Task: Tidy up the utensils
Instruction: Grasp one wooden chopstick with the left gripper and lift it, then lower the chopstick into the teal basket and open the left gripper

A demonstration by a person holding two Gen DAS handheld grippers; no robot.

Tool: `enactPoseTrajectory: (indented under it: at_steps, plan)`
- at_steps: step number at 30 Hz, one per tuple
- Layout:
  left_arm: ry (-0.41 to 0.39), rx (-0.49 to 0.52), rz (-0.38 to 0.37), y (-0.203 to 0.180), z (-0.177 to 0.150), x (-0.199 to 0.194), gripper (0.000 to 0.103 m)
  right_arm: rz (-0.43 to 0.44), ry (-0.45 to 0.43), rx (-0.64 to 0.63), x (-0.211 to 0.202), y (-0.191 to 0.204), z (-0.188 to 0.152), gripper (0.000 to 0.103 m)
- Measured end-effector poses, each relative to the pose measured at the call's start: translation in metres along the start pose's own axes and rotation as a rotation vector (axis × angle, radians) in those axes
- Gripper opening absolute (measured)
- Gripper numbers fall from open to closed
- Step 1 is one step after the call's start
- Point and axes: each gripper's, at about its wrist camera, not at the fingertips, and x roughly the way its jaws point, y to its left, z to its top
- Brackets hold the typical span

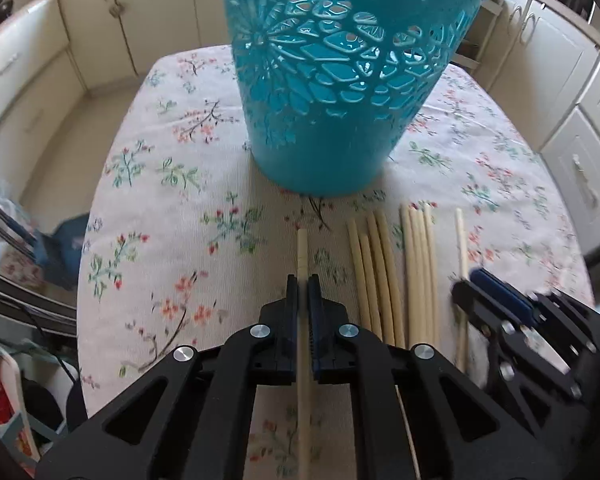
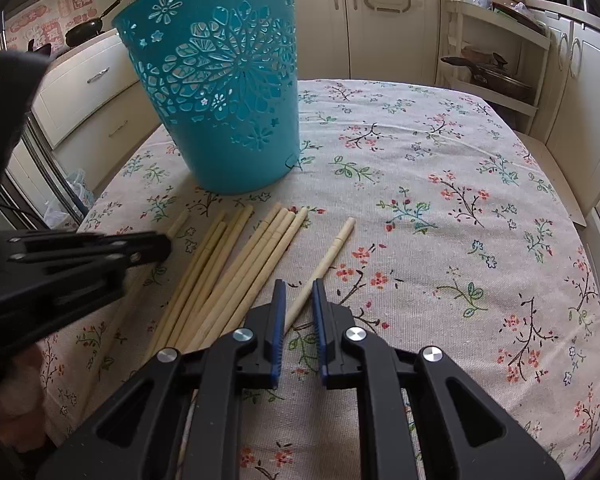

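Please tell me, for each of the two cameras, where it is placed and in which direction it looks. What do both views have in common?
Left wrist: sits on the left gripper, looks forward along the table at the basket; its fingers pinch one chopstick; the right gripper shows at right.
Right wrist: sits on the right gripper, looks forward over the tablecloth; its jaws are open around a lone chopstick; the left gripper shows at left.
Shared: basket, chopstick bundle, tablecloth, both grippers.
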Motion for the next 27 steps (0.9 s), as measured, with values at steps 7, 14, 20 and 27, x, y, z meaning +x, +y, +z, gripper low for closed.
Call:
enactPoseTrajectory:
  at_steps: [7,14,20,27]
  plan:
    - [-0.150,-0.029,-0.196,0.020,0.011,-0.101,0.005,-0.005,-0.004,-0.001,-0.001,0.001,-0.001,0.014]
    - [-0.509,-0.068,-0.241,0.026,0.079,-0.198,0.005,-0.004,-0.007,0.003,-0.001,0.001,-0.001,0.014]
    - [-0.726,-0.169,-0.184,0.010,0.139,-0.191,0.005,0.011,-0.010,0.019,0.000,-0.003,-0.001,0.014]
    - [-0.749,-0.171,0.004,-0.015,0.167,-0.126,0.005,0.032,-0.009,0.035,0.003,-0.006,0.000,0.014]
